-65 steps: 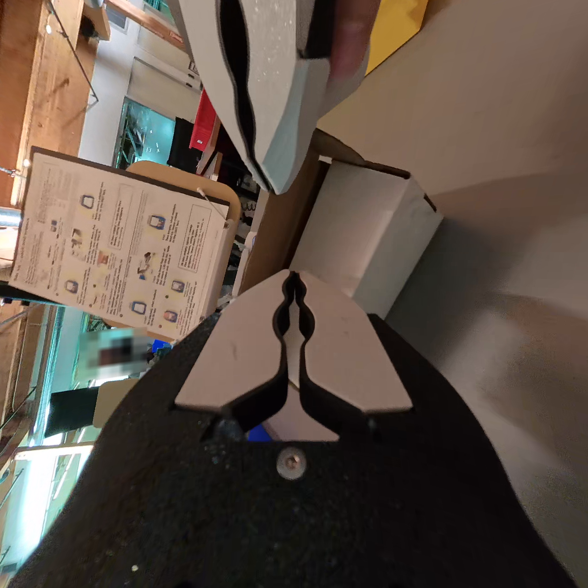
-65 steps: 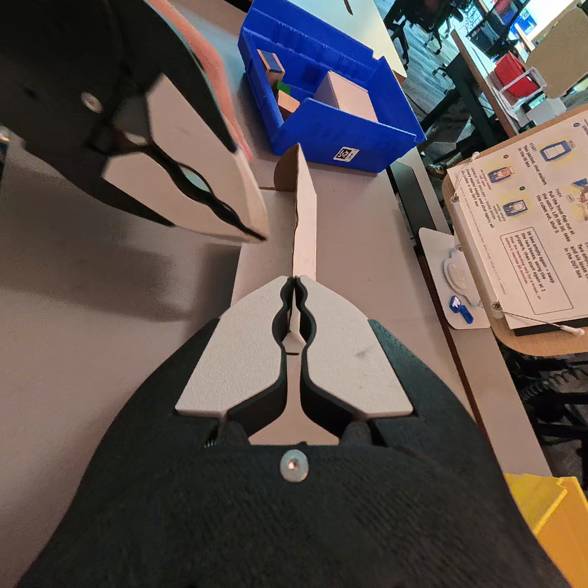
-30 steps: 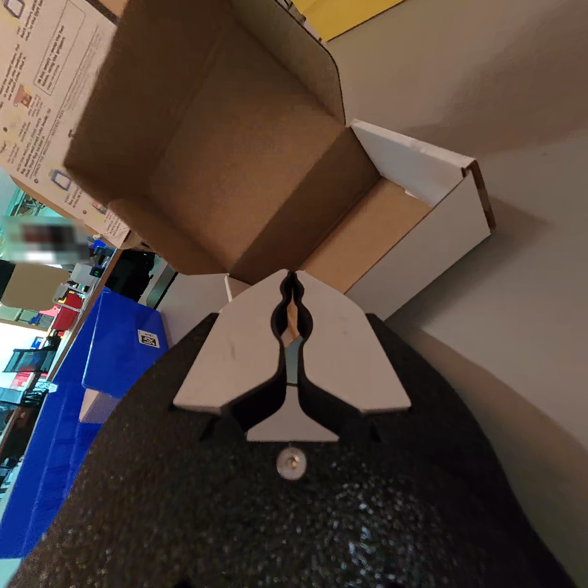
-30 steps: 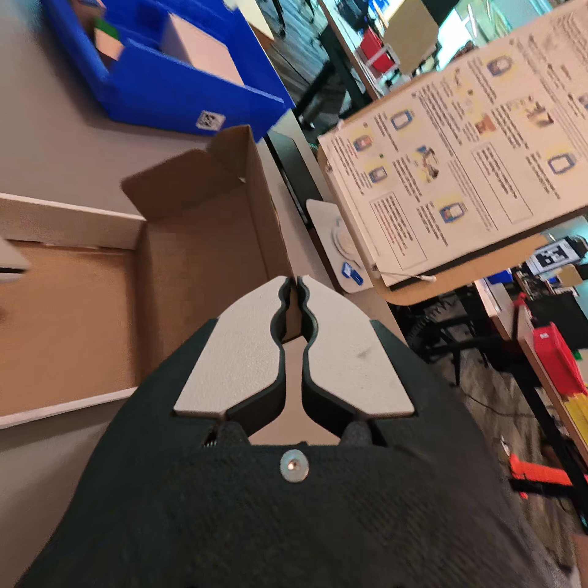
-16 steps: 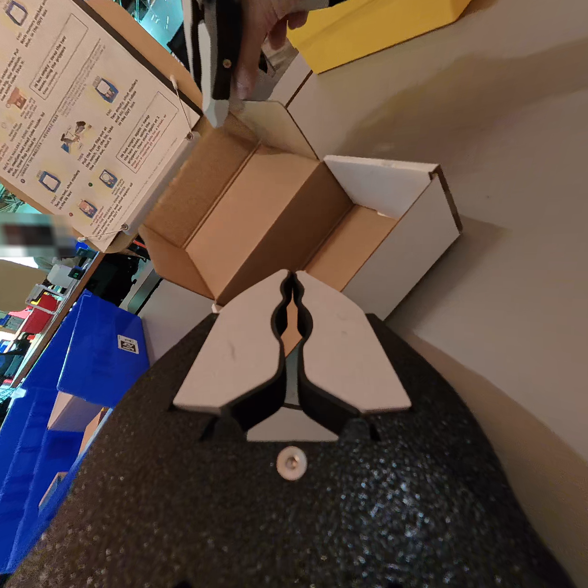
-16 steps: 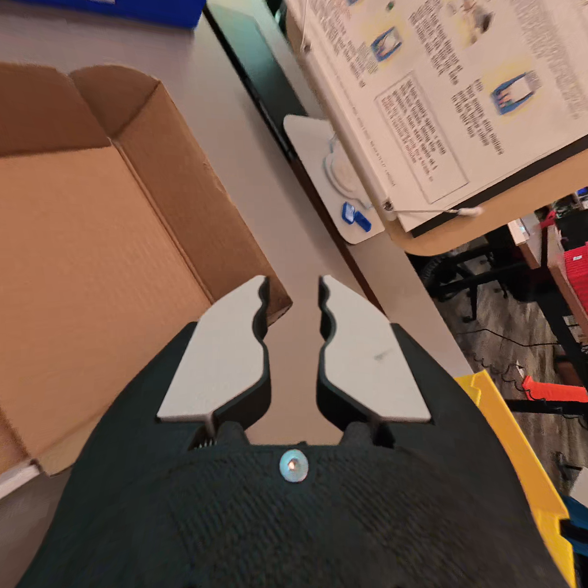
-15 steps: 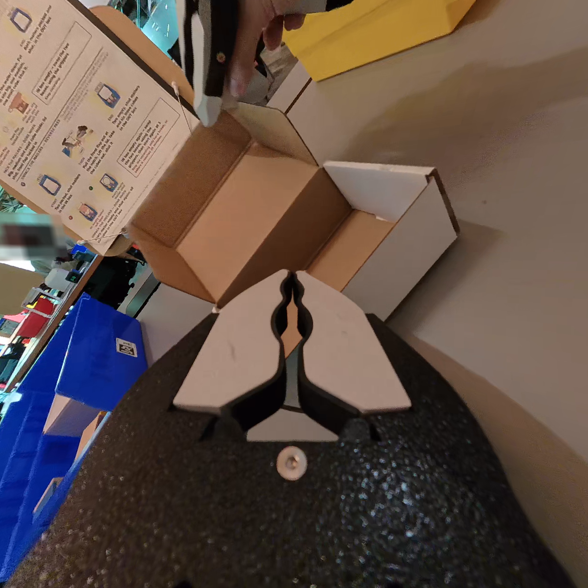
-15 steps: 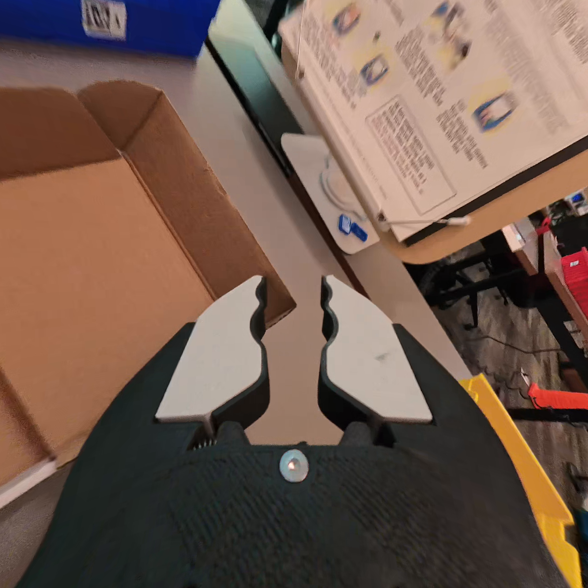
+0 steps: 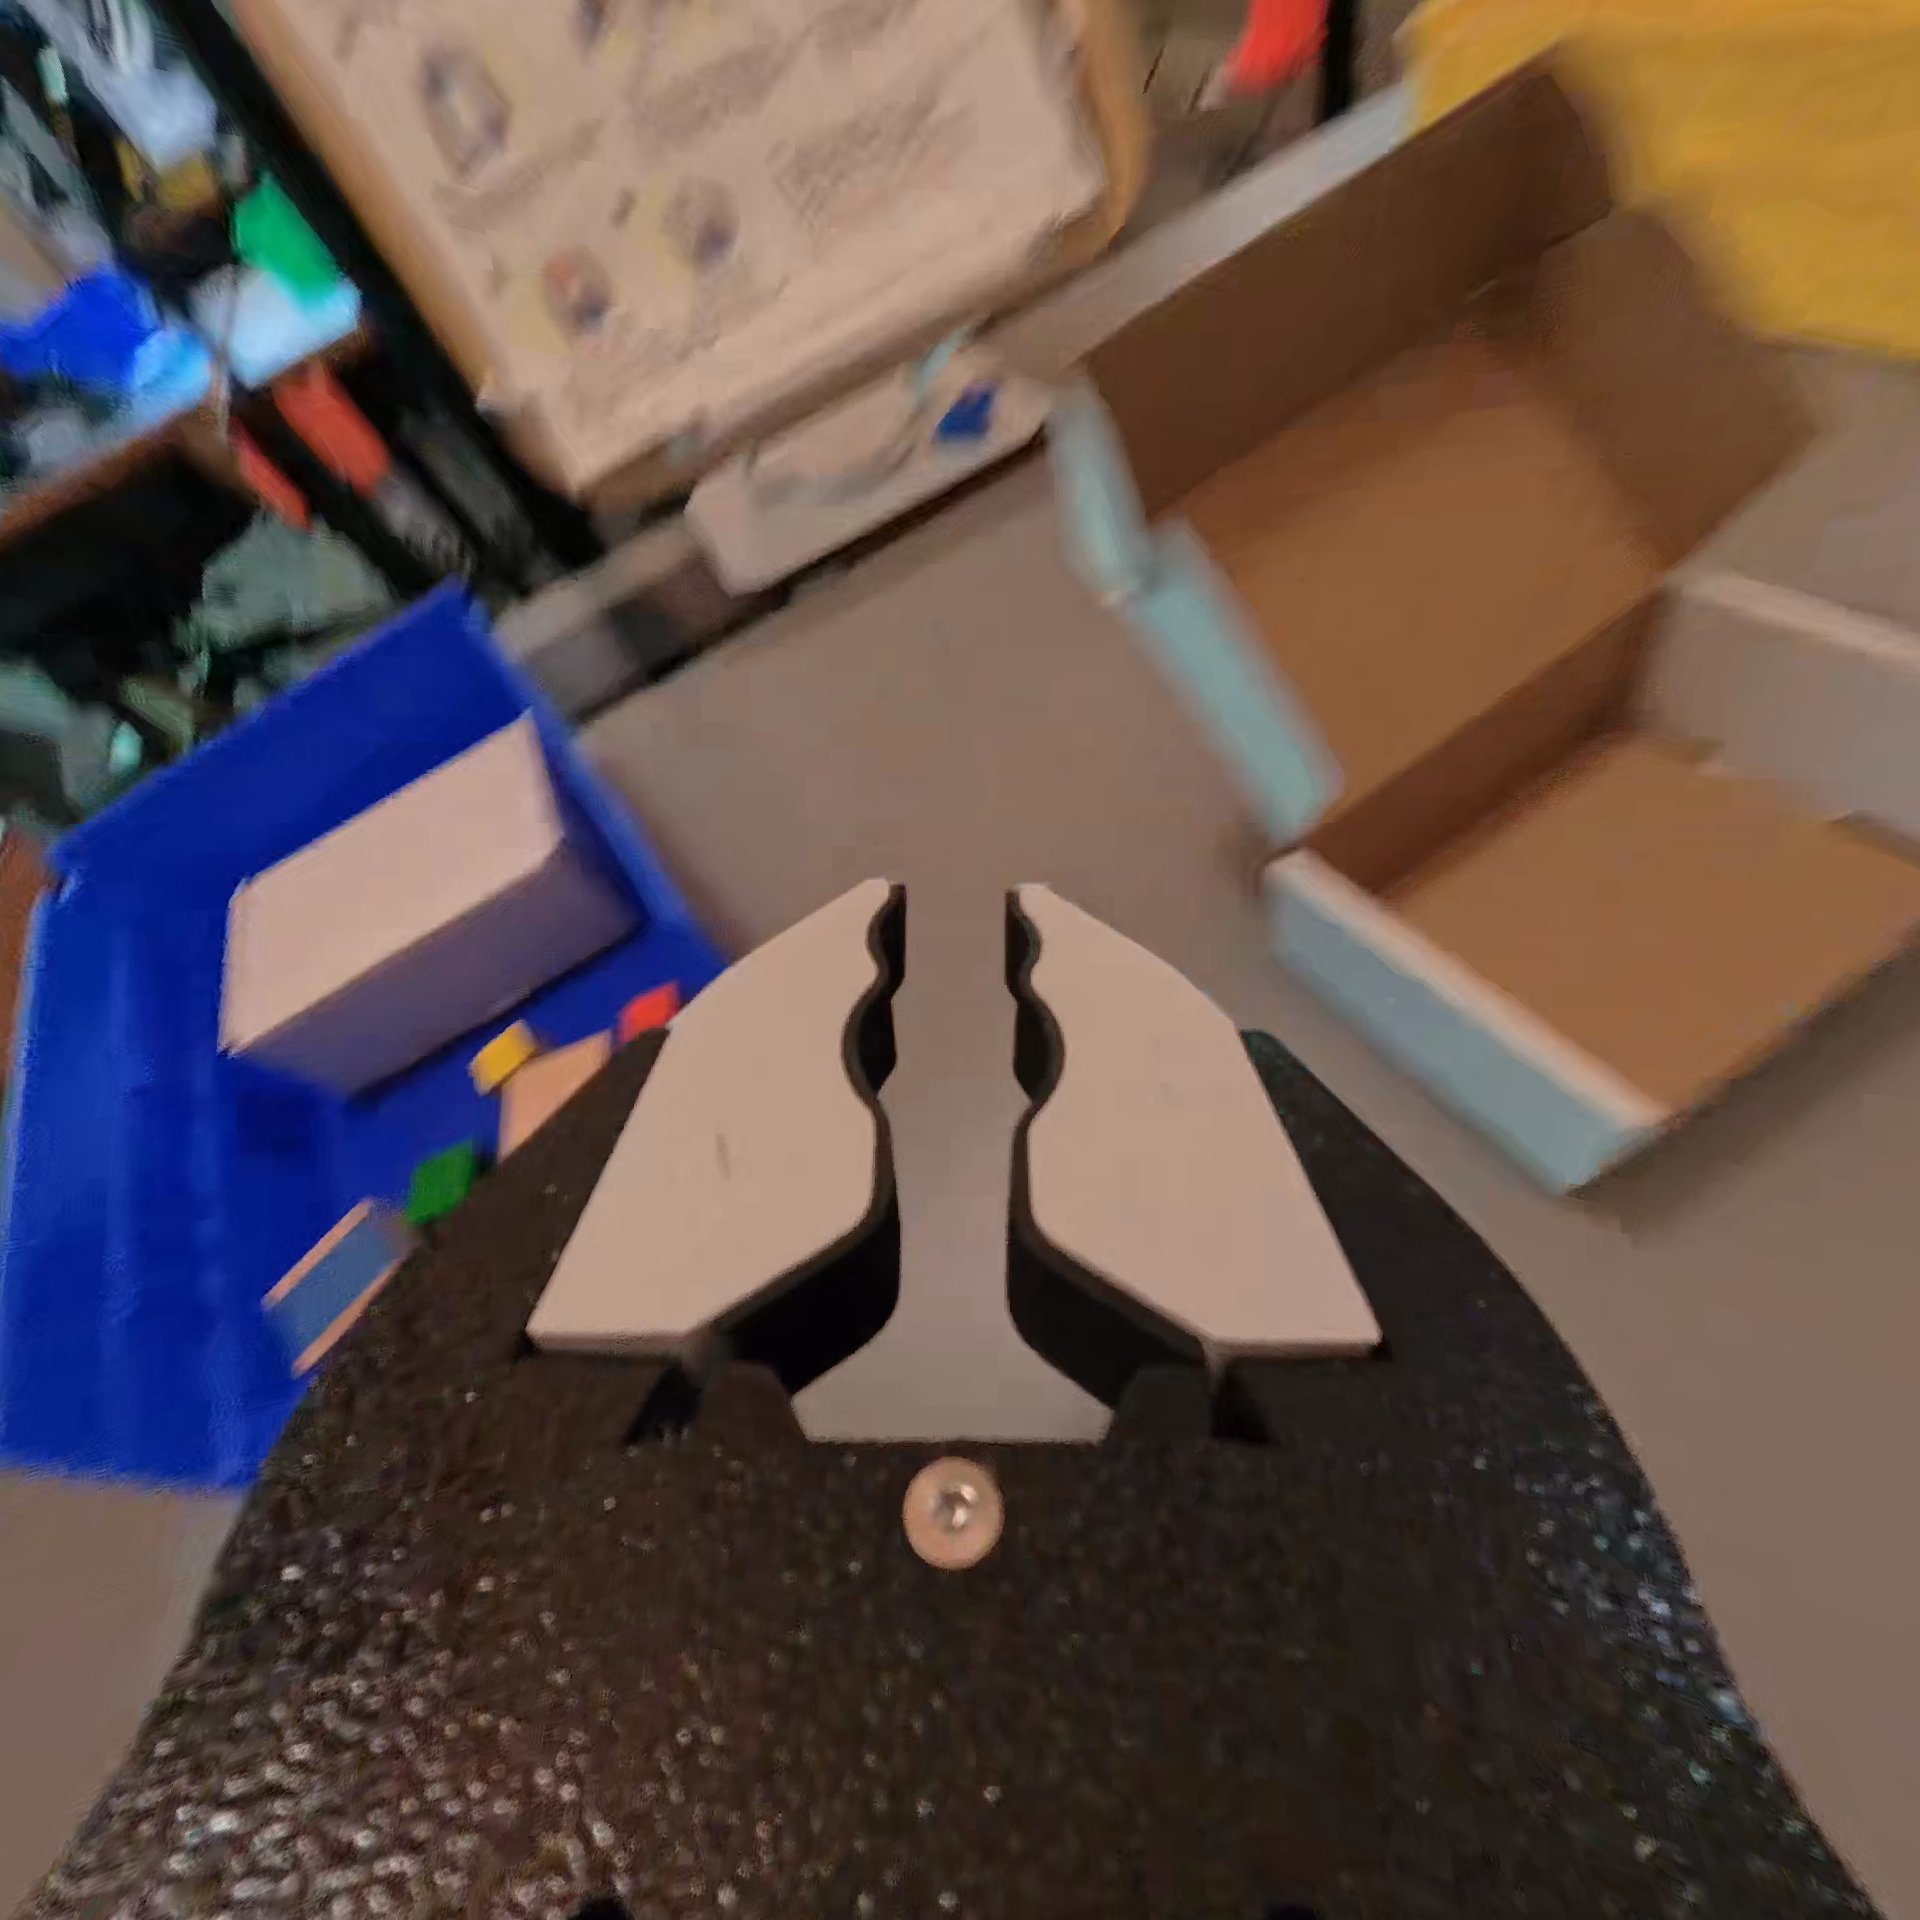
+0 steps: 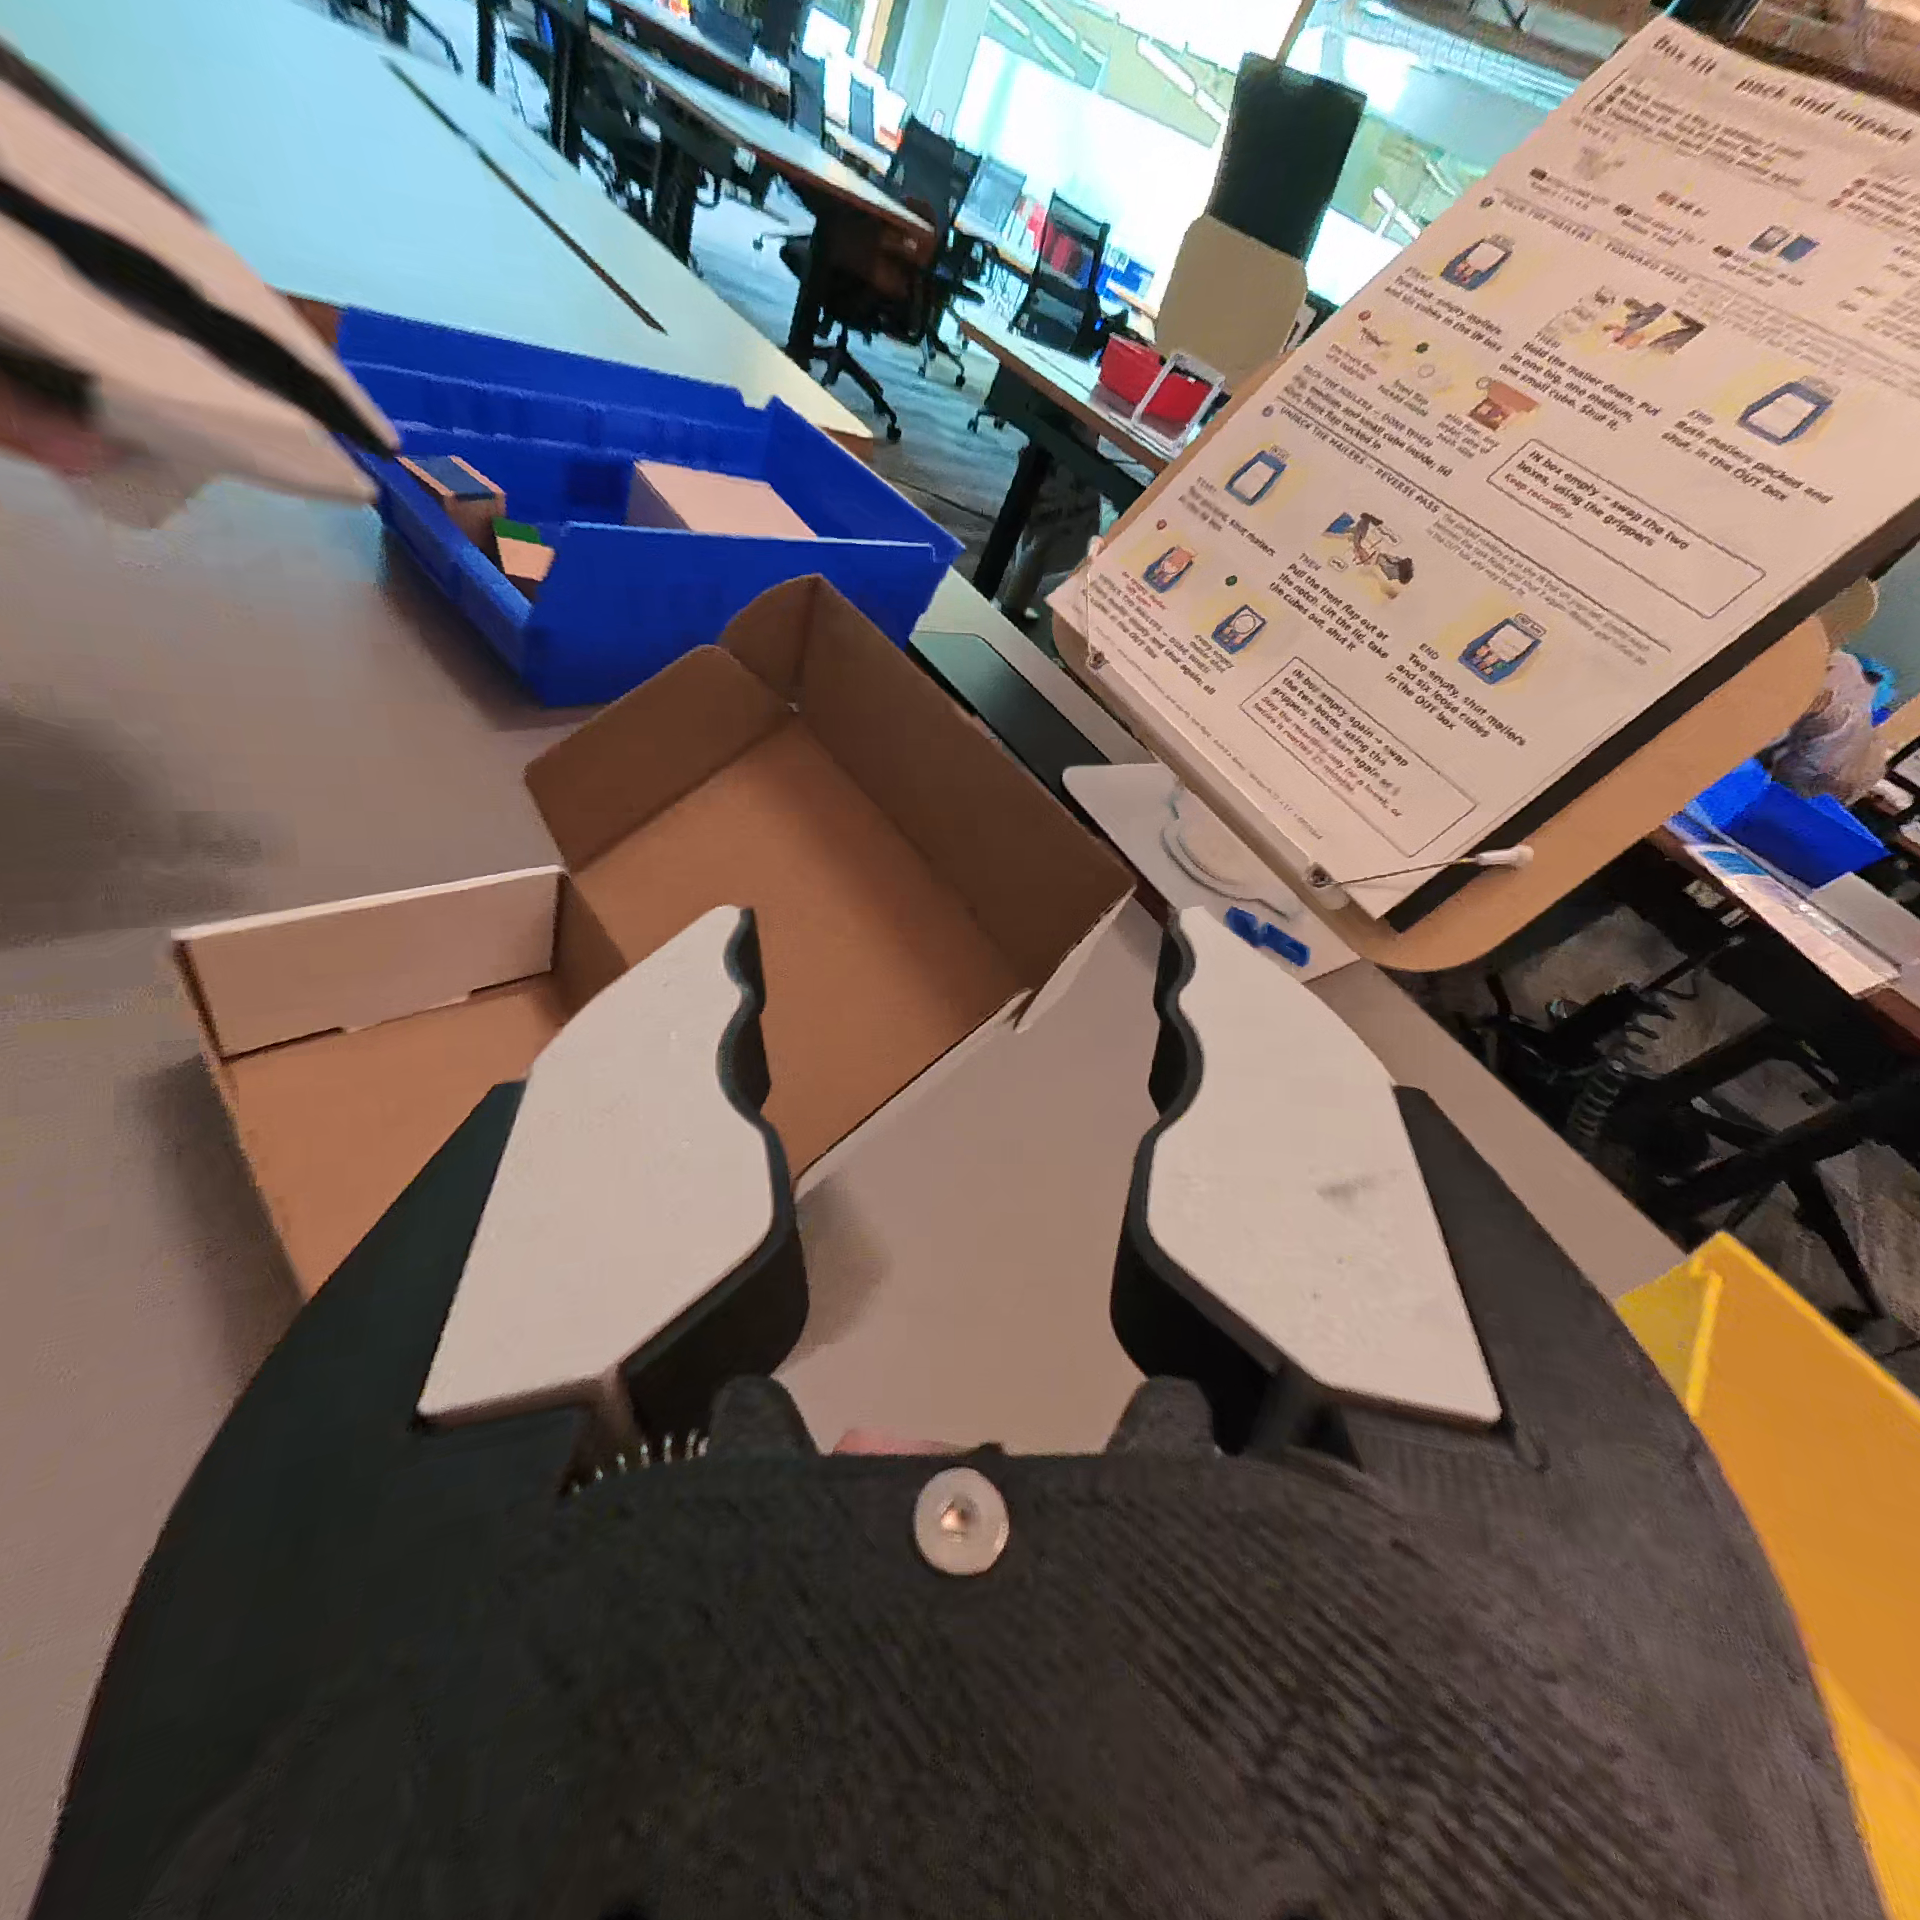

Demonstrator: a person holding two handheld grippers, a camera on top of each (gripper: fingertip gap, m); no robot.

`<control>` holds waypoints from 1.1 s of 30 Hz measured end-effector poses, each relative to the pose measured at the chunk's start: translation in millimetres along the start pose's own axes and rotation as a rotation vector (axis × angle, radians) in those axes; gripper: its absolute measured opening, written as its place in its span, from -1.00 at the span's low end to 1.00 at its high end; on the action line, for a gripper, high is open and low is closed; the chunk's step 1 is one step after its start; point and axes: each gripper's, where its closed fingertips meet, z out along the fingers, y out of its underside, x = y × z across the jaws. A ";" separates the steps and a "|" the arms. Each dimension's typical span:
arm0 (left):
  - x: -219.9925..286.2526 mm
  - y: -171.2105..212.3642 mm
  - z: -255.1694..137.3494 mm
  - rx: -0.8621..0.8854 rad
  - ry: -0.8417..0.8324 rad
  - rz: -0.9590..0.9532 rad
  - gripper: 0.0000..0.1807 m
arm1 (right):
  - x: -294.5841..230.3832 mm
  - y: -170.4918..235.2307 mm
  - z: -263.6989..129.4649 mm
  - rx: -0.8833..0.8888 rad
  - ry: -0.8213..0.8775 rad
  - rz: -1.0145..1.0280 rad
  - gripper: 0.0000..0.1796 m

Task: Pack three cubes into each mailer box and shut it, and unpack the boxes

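An open white mailer box (image 10: 364,966) with a brown inside lies on the grey table, lid folded back, nothing in it. It also shows in the left wrist view (image 9: 1455,1049), at the right. My right gripper (image 10: 961,935) is wide open and empty, just above the box's near right side. My left gripper (image 9: 954,904) is slightly open and empty, over bare table between the box and the blue bin (image 9: 125,1091). The bin holds a shut white mailer box (image 9: 416,894) and several coloured cubes (image 9: 447,1179). The left gripper (image 10: 369,462) shows blurred at the right wrist view's upper left.
The blue bin (image 10: 644,613) stands beyond the open box. An instruction board (image 10: 1455,520) on a stand leans over the table's far edge. A yellow bin (image 10: 1818,1507) sits at the near right. Desks and chairs fill the room behind. Some 25 cm of space lies between my two pairs of fingers.
My left gripper let go of the box wall, opened a little and swung left toward the blue bin. My right gripper opened wider and drew back from the lid, which lies open.
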 end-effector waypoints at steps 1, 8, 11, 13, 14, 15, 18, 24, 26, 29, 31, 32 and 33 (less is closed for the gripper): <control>-28.6 13.6 4.4 -0.090 -0.027 -0.022 -0.75 | -3.4 2.8 -3.6 0.007 -0.005 0.026 -0.19; -130.0 101.6 48.7 -0.655 0.039 -0.266 -0.40 | -8.2 34.9 0.3 -0.115 -0.020 0.111 -0.06; -137.5 124.6 63.3 -0.791 0.057 -0.322 -0.32 | -13.9 34.6 1.4 -0.119 -0.054 0.136 -0.03; -135.1 130.7 70.5 -0.827 0.082 -0.367 -0.33 | -17.2 38.3 0.1 -0.137 -0.075 0.125 -0.03; -133.6 133.0 73.0 -0.843 0.087 -0.395 -0.33 | -16.6 41.9 -0.6 -0.153 -0.070 0.117 -0.03; -132.3 136.0 74.4 -0.863 0.088 -0.410 -0.34 | -16.1 45.5 -1.4 -0.168 -0.068 0.115 -0.03; -133.7 144.4 75.1 -0.915 0.059 -0.402 -0.33 | -17.9 50.2 -3.4 -0.185 -0.088 0.132 -0.04; -134.6 138.8 77.5 -0.859 0.042 -0.376 -0.52 | -24.3 50.0 -3.2 -0.197 -0.112 0.130 -0.04; -137.5 136.0 75.3 -0.828 0.030 -0.357 -0.52 | -31.2 45.3 -1.5 -0.184 -0.141 0.155 -0.04; -143.8 112.8 69.5 -0.682 0.015 -0.351 -0.53 | -42.3 34.2 -0.1 -0.144 -0.197 0.224 0.00; -144.4 86.6 62.6 -0.531 0.028 -0.340 -0.53 | -52.2 25.9 0.2 -0.114 -0.264 0.297 0.12; -144.0 74.0 56.7 -0.468 0.029 -0.332 -0.53 | -58.4 21.3 -0.1 -0.098 -0.310 0.338 0.16; -142.6 60.9 50.2 -0.403 0.031 -0.318 -0.53 | -63.7 16.3 -0.4 -0.082 -0.353 0.385 0.18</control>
